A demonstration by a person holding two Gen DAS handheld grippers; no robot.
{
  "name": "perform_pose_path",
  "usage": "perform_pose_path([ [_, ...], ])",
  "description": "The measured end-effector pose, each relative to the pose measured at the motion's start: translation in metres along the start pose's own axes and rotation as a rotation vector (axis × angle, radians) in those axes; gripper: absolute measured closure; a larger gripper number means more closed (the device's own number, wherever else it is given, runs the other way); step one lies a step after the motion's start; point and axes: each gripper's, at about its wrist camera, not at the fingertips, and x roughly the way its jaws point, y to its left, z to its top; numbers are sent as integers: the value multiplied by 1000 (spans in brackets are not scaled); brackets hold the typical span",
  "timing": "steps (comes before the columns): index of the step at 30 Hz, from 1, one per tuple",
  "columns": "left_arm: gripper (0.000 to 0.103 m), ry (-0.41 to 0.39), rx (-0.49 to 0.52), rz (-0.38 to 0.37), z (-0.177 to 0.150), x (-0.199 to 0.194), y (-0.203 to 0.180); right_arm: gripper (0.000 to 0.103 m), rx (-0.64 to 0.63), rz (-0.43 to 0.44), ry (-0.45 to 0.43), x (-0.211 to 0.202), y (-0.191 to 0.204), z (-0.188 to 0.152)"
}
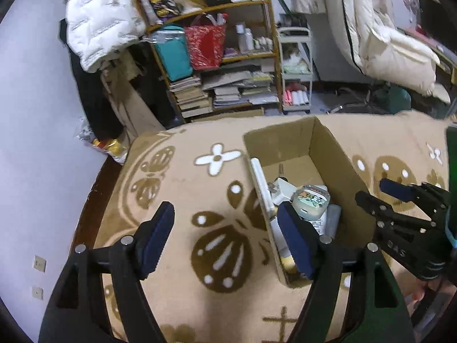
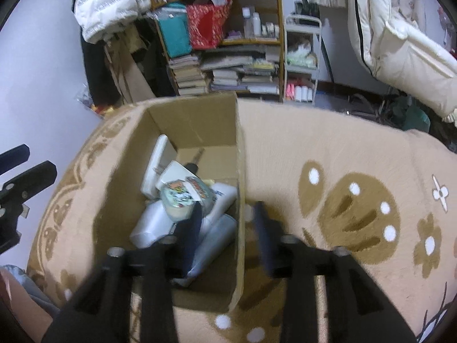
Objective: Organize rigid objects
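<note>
your left claw (image 1: 225,237) fills the near edge of its view, spread wide and holding nothing; one pad sits over the blanket (image 1: 177,188), the other over the near left corner of the box (image 1: 337,154). your right claw (image 2: 228,234) is spread too and empty, straddling the box's right wall, one finger inside and one outside. in the left view it shows at the right edge (image 1: 382,191), apart from the left one.

the box stands open on the patterned blanket. inside it lies a heap: a round tub (image 2: 178,200) with a printed lid on top, pale bottles (image 2: 217,228) under it, a white flat piece (image 2: 155,165) leaning on the left wall, and a dark-handled tool (image 1: 281,171) toward the far end. the far half of the box floor is bare.

behind the blanket stands a shelf (image 1: 222,57) crammed with books and bags, with a small white cart (image 1: 295,68) just beside it.
</note>
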Motion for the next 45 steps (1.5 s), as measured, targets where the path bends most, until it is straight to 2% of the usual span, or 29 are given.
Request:
perform_pose_path([
  [3,13,-37,-36,11,-5,-17,13,37,-31,5,-44,-18,7,2],
  [4,10,-60,-36,30,-8,-24,17,29,-40,6,-62,-24,11,2],
  [8,5,-102,-27,57,-17,-43,24,2,-47,8,-131,-49,17,-3],
  [9,1,-107,-32,50,-18,-47,26,0,-47,7,-148,-54,18,-6],
  [18,1,-197,-88,47,-34,-86,44,0,-46,20,-223,-90,22,-20],
  [24,1,-274,-99,74,-47,-100,46,0,-23,29,-273,-107,18,-30],
  [30,1,-260,-113,104,-65,-95,53,0,-46,29,-329,-117,20,-42],
  [38,1,-230,-159,120,-78,-90,64,0,-57,60,-299,-112,24,-48],
  [45,1,-221,-151,125,-82,-89,63,0,-64,64,-284,-110,25,-50],
])
